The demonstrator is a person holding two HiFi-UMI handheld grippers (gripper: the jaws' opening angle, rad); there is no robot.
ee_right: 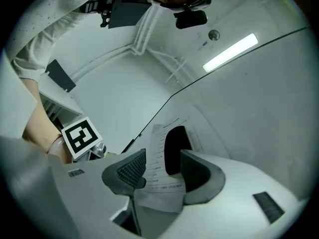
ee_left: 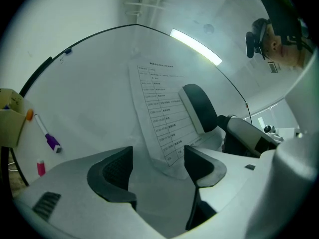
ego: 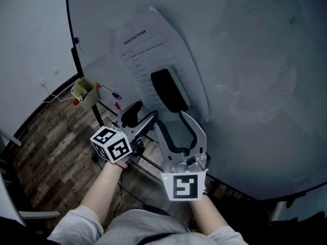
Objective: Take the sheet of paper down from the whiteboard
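On the whiteboard (ego: 245, 60) the paper (ego: 139, 52) is hung lengthwise; its lower edge is straddled, unpinched, by the nearer right gripper's (ee_right: 159, 171) parted jaws. The left gripper (ee_left: 157, 166) is held parted, empty, just below.

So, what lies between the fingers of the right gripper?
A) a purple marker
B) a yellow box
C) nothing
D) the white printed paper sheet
D: the lower edge of the white printed paper sheet sits between the parted fingers of the right gripper.
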